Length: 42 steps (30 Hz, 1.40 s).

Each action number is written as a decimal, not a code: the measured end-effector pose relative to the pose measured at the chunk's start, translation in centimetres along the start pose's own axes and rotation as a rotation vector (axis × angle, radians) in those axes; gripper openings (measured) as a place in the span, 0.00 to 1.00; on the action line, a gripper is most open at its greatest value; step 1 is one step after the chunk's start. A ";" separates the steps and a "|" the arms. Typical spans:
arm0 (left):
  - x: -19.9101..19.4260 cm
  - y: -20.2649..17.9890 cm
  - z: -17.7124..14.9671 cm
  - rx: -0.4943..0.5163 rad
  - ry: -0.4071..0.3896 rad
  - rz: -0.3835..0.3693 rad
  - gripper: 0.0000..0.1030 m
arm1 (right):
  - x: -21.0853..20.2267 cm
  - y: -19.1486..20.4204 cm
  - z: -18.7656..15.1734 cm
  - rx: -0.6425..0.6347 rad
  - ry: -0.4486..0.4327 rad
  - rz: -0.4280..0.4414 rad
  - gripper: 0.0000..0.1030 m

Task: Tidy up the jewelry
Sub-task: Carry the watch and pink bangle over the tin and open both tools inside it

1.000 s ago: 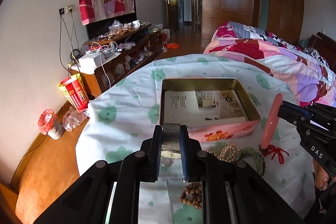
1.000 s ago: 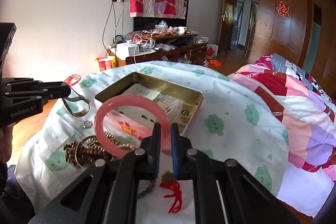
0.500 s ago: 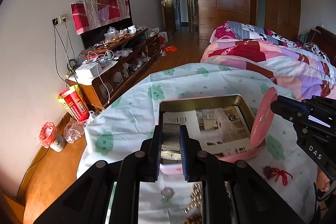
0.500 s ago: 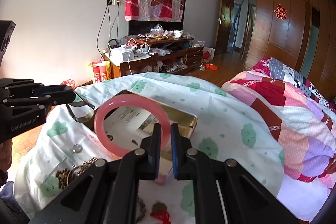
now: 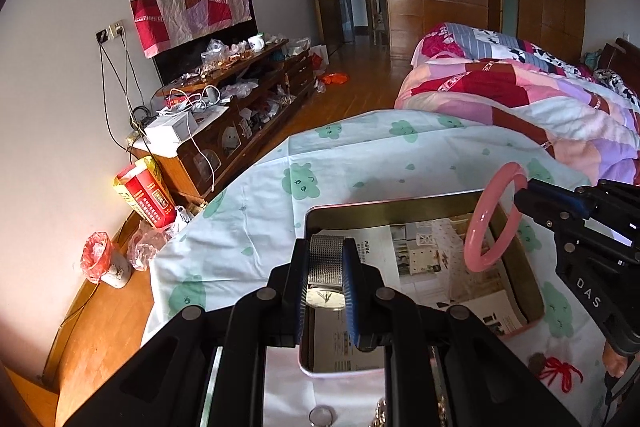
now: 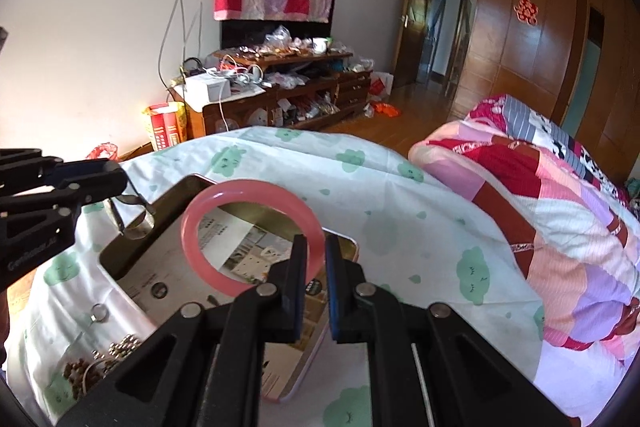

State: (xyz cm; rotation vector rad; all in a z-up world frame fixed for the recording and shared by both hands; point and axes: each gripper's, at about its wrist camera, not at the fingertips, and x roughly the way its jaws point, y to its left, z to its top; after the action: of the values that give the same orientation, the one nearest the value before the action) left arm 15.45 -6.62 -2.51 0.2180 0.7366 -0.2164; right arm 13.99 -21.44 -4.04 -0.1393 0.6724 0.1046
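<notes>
My left gripper is shut on a silver wristwatch with a mesh band, held over the near left part of the open tin box. My right gripper is shut on a pink bangle, which stands upright above the tin box. The bangle hangs over the tin's right side in the left wrist view. Printed paper lines the bottom of the tin. From the right wrist view, the watch dangles from the left gripper over the tin's far left corner.
The tin sits on a white cloth with green clouds. Loose beads, a small ring and a red-corded charm lie on the cloth near me. A quilted bed is to the right, a cluttered wooden cabinet beyond.
Both grippers moved forward over the tin with the watch and the bangle still held. The tin now lies under them, and the loose jewelry has slid toward the bottom of both views.
</notes>
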 end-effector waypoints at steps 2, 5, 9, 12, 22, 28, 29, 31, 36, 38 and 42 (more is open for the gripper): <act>0.7 -0.2 0.0 -0.001 0.012 0.003 0.15 | 0.7 0.0 0.1 0.000 0.011 -0.004 0.11; 1.8 -0.5 -0.2 0.007 0.030 0.011 0.15 | 1.3 0.3 0.2 -0.006 0.023 -0.009 0.11; 2.9 -0.6 -0.6 0.009 0.051 0.020 0.15 | 2.1 0.4 0.2 -0.011 0.037 -0.014 0.11; 3.7 -0.7 -0.7 0.015 0.066 0.024 0.15 | 2.7 0.5 0.1 -0.011 0.050 -0.016 0.11; 5.8 -1.1 -1.2 0.031 0.104 0.025 0.16 | 4.7 0.7 -0.5 -0.012 0.088 -0.019 0.11; 6.5 -1.4 -1.3 0.039 0.114 0.030 0.15 | 5.5 0.7 -0.6 -0.014 0.106 -0.023 0.11; 6.5 -1.4 -1.2 0.039 0.115 0.031 0.16 | 5.6 0.7 -0.6 -0.014 0.107 -0.024 0.11; 6.5 -1.4 -1.3 0.042 0.116 0.034 0.16 | 5.6 0.6 -0.6 -0.015 0.107 -0.026 0.11; 6.9 -1.2 -1.4 0.048 0.124 0.044 0.16 | 5.7 0.6 -0.7 -0.015 0.107 -0.032 0.11; 7.0 -1.2 -1.4 0.057 0.124 0.068 0.16 | 5.9 0.5 -0.9 -0.013 0.114 -0.031 0.11; 7.0 -0.9 -1.4 0.046 0.132 0.070 0.18 | 5.7 0.2 -1.0 0.003 0.105 -0.026 0.21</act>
State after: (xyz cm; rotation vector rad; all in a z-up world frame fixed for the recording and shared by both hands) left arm 19.35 -7.90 -8.39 0.3038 0.8540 -0.1537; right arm 17.82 -21.11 -8.43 -0.1519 0.7747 0.0714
